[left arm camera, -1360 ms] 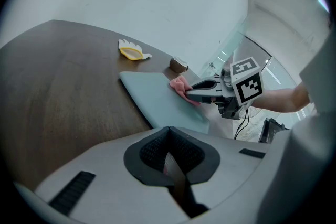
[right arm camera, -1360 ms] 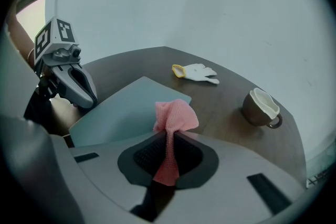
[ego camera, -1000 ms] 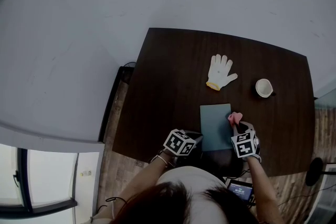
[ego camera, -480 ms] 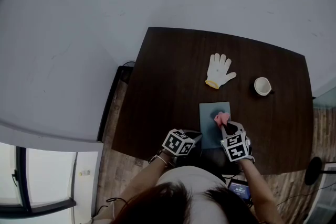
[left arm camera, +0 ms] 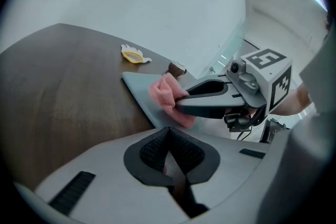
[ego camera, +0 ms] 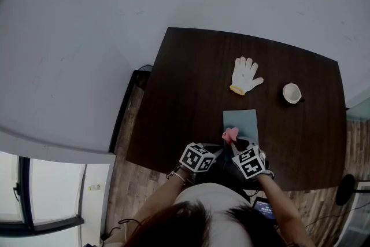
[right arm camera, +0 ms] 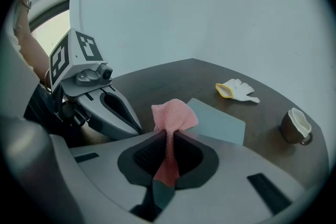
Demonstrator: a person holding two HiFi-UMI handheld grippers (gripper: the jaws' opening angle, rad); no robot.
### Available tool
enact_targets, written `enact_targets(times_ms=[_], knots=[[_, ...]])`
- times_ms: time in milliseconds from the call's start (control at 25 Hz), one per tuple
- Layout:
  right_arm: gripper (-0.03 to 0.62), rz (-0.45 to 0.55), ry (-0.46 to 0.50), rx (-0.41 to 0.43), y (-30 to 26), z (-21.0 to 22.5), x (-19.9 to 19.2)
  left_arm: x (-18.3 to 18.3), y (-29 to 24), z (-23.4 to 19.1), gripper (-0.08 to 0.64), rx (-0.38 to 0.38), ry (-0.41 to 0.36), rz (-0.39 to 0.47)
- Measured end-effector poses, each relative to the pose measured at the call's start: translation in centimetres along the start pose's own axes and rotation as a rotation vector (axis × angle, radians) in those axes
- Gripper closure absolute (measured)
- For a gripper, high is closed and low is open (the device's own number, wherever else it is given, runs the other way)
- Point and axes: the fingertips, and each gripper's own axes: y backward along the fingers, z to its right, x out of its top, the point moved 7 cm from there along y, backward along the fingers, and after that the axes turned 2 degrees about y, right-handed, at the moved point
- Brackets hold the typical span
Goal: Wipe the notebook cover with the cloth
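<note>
Both jaws of the right gripper (right arm camera: pixel 169 144) pinch the pink cloth (right arm camera: pixel 172 113) at the lower-left corner of the notebook (ego camera: pixel 243 121), low centre in the head view, apparently mid-wipe, while the left gripper (left arm camera: pixel 169 139) is closed on nothing; the next stroke probably calls for pressing the cloth flat across the cover.

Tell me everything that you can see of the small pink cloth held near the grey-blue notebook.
The small pink cloth looks like soft knitted fabric, crumpled into a loose bunch. The right gripper is shut on it: a narrow strip runs down between the jaws and the bunch sticks out beyond them. It seems to rest on the near left corner of the flat grey-blue notebook.
</note>
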Motion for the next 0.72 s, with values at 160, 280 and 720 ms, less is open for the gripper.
enact_targets(times_ms=[160,280,720], knots=[[0.554,-0.029,0.03,0.047,-1.1,-1.7,0.1,-0.8,0.5,-0.1,0.541,0.009,0.012,-0.001],[0.554,-0.049,0.054,0.055,-1.7,-2.3,0.0,-1.3,0.9,-0.2,0.541,0.013,0.021,0.003],[0.554,-0.083,0.082,0.013,-1.8,-2.4,-0.9,-2.1,1.3,0.1,0.541,-0.002,0.03,0.007]])
